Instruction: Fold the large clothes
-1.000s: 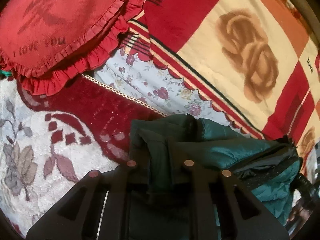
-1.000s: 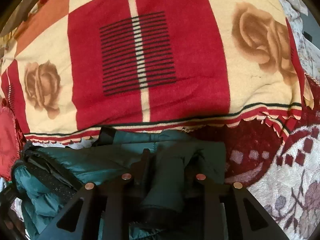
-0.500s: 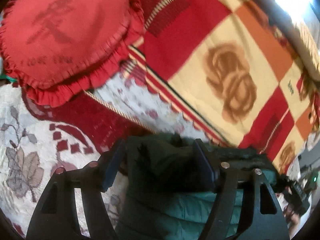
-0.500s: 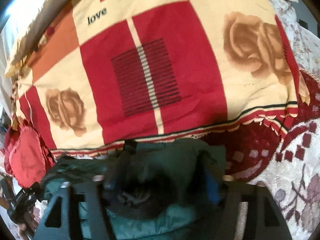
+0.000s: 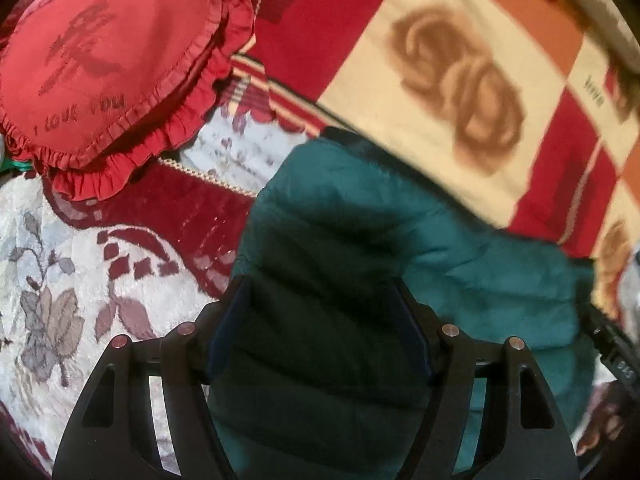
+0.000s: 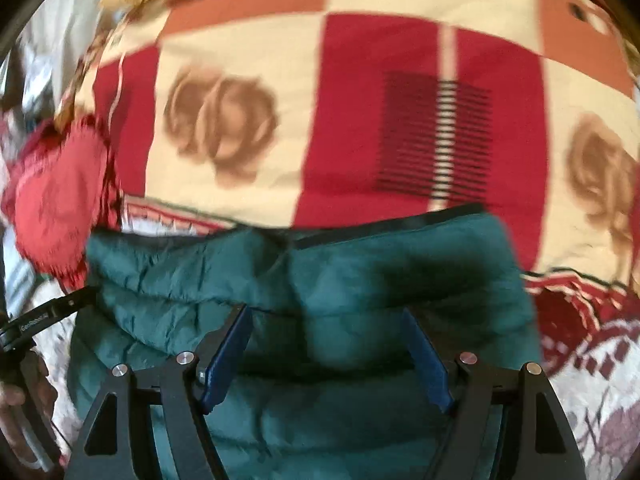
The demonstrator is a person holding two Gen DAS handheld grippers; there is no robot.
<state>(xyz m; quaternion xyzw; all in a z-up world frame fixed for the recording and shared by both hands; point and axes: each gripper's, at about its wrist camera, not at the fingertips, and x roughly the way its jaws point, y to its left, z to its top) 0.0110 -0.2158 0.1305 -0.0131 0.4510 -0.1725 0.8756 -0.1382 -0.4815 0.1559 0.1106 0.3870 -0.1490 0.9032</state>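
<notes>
- The blanket [image 6: 400, 128], the biggest thing in view, is checked in red, cream and orange with brown roses and a block of dark stripes; it fills the upper part of both wrist views.
- The rug [image 5: 60, 280], cream with grey leaves and dark red borders, lies under everything at the lower left of the left view and the lower right of the right view.
- The jacket [image 5: 480, 280], a teal quilted one, lies on the rug with its far edge up against the blanket's hem; a dark trim runs along that far edge. In the right view it spreads across the whole lower middle, creased along its quilting.
- The cushion [image 5: 108, 60], heart-shaped, red and frilled, with "I LOVE YOU" on it, rests on the rug to the left of the jacket, clear of it.
- The left gripper [image 5: 320, 312] has its jaws spread wide over the jacket; fabric shows between the blue pads, but they do not pinch it.
- The right gripper [image 6: 326, 344] likewise stands spread above the jacket, its pads apart with teal cloth seen between them and nothing gripped.
- A hand [image 6: 16, 412] shows at the left edge of the right view, on the other gripper's handle; fingers also show at the lower right of the left view.
</notes>
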